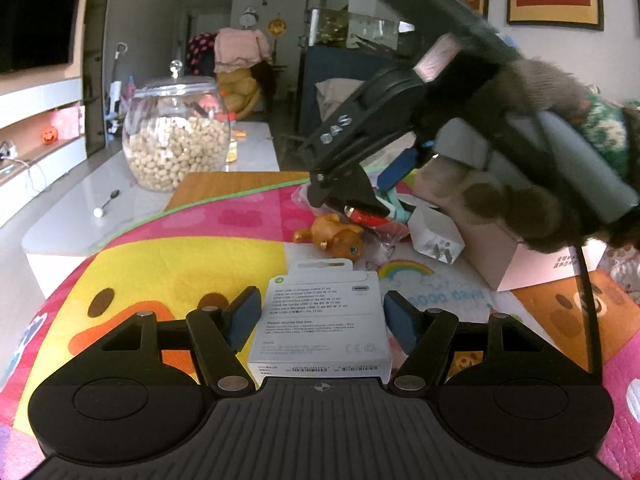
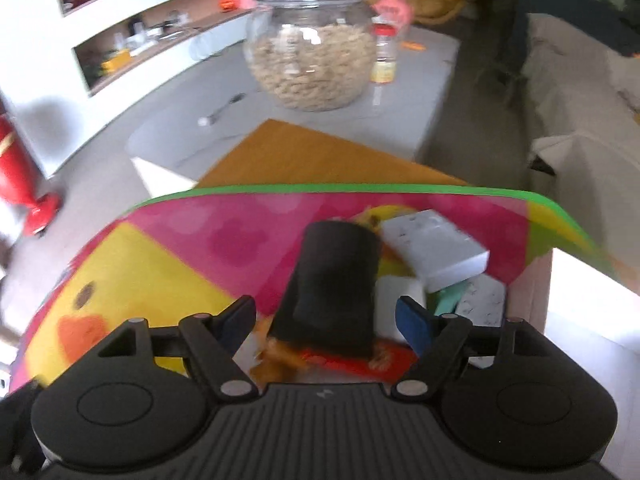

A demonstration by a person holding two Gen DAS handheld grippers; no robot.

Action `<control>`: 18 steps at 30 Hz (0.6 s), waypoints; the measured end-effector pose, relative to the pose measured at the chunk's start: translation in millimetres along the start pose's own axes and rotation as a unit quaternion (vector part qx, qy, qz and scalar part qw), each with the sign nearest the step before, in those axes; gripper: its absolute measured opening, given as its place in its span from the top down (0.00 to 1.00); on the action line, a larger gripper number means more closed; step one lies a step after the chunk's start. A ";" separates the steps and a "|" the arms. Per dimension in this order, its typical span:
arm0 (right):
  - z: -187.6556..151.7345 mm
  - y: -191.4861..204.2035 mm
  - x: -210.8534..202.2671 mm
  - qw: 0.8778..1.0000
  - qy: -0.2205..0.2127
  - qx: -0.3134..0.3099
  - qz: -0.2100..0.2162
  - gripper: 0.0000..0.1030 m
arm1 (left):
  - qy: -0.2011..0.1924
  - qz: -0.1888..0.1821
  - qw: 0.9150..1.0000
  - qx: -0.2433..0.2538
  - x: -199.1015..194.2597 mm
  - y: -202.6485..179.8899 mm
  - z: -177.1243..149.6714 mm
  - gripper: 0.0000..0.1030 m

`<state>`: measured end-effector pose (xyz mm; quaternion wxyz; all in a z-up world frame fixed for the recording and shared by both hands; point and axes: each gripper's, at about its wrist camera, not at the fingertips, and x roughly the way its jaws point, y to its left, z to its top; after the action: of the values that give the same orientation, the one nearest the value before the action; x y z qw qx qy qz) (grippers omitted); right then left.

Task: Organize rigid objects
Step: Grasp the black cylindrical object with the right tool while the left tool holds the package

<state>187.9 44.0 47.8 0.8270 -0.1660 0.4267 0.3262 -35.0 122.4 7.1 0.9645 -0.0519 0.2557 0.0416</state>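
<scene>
In the left wrist view my left gripper [image 1: 320, 320] is open around a white cable box [image 1: 322, 320] that lies on the colourful mat; the pads stand beside it with a small gap. My right gripper [image 1: 360, 204] hangs over a pile holding an orange bear toy [image 1: 336, 236], a red item and a white charger [image 1: 436, 234]. In the right wrist view my right gripper [image 2: 326, 322] is open, and a black block [image 2: 332, 288] sits between its fingers without touching them. A white box [image 2: 434, 248] lies just beyond.
A glass jar of nuts [image 1: 176, 136] stands on the grey table behind the mat, with a spoon [image 1: 106, 204] near it. A cardboard box [image 1: 532, 256] sits at the right. A small bottle [image 2: 384, 54] stands beside the jar.
</scene>
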 end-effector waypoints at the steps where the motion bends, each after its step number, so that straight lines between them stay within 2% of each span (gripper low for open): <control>1: 1.7 -1.7 4.1 1.000 0.000 0.014 -0.002 0.25 | 0.000 0.000 1.000 0.001 -0.5 -0.3 0.1 0.29; 2: 3.1 -4.2 9.1 1.000 0.003 0.030 -0.001 0.25 | 0.000 0.001 1.000 0.001 -0.6 -0.4 0.1 0.29; 3: 4.0 -5.1 15.2 0.999 0.006 0.038 -0.001 0.29 | 0.000 0.000 1.000 0.001 -0.9 -0.1 0.0 0.29; 5: 2.9 -3.8 19.2 0.999 0.001 0.032 -0.020 0.51 | -0.001 0.000 1.000 -0.001 -1.3 0.3 -0.1 0.29; 6: 0.7 -2.9 16.4 0.999 -0.003 0.020 -0.028 0.56 | -0.001 0.000 1.000 -0.001 -1.4 0.3 0.0 0.29; 9: -12.3 -6.2 -10.0 1.000 -0.015 0.022 -0.001 0.56 | 0.000 0.003 1.000 0.005 -1.0 -1.5 0.4 0.29; 13: -44.2 -10.2 -66.4 0.997 -0.051 0.041 0.030 0.56 | 0.003 0.015 1.000 0.025 0.1 -8.2 1.0 0.29; 15: -66.1 -11.6 -96.5 0.996 -0.078 0.042 0.028 0.56 | 0.004 0.020 0.999 0.033 0.1 -10.8 0.5 0.29; 18: -111.5 -15.7 -141.5 0.990 -0.133 0.037 -0.005 0.56 | 0.003 0.016 0.999 0.039 -4.0 -13.0 -0.1 0.30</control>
<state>72.2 -85.5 98.2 0.8837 -0.0928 0.3234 0.3253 -37.1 109.4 10.1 0.9643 -0.0107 0.2605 0.0468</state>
